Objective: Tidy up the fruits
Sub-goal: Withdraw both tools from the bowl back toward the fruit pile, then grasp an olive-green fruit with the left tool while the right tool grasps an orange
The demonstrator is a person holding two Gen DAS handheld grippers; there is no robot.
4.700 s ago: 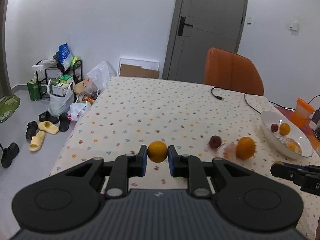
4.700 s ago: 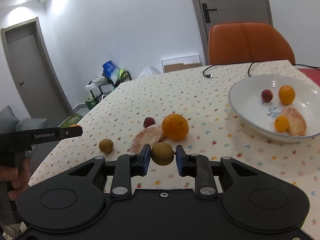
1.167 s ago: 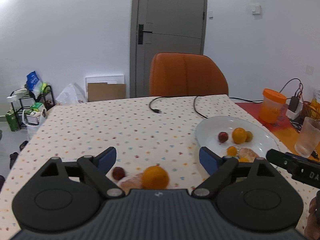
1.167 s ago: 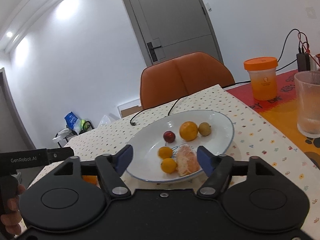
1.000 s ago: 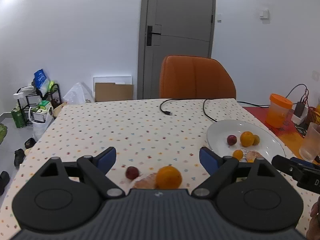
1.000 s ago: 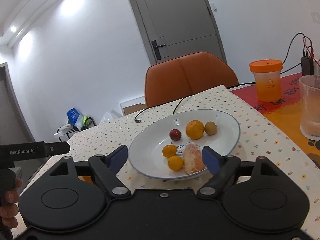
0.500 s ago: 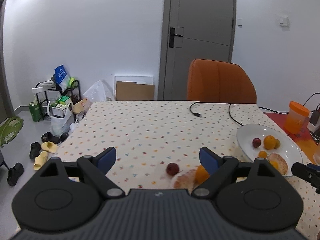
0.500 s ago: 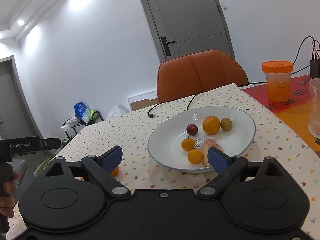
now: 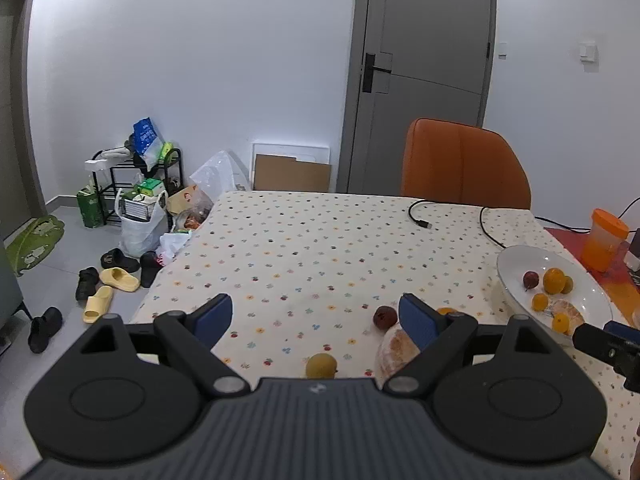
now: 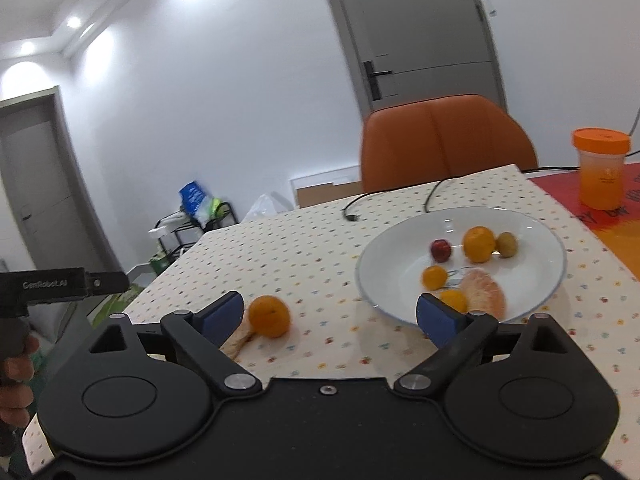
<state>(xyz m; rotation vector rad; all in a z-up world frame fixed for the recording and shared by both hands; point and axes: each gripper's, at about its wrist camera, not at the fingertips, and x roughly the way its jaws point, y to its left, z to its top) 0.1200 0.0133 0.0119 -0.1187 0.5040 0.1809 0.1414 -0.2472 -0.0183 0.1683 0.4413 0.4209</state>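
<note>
A: Where does the fruit stand?

B: Split in two lots. The white plate (image 10: 554,276), on the right side of the table (image 9: 320,240), holds a small red fruit (image 10: 440,250), an orange (image 10: 478,243) with a greenish-brown fruit (image 10: 507,244) just beside it, two small oranges (image 10: 435,277) and a peeled citrus half (image 10: 482,292).

A: And off the plate?

B: Loose on the dotted tablecloth: a larger orange (image 10: 269,316) touching a peeled citrus piece (image 9: 396,350), a dark red fruit (image 9: 385,316) just behind that piece, and a small yellow-brown fruit (image 9: 321,365) close in front of the left gripper (image 9: 320,316).

A: Are the grippers holding anything?

B: No. The left gripper's blue pads (image 9: 214,316) stand wide apart over bare cloth, nothing between them. The right gripper (image 10: 332,316) is released too, jaws spread and empty; its right pad sits in front of the plate's near rim, its left pad by the loose orange.

A: Anything else on show?

B: An orange chair (image 9: 464,164) at the far edge, a black cable (image 9: 420,216) across the cloth, an orange-lidded cup (image 10: 600,168) on a red mat. A hand (image 10: 16,376) grips the left tool's handle at the edge of the right view.
</note>
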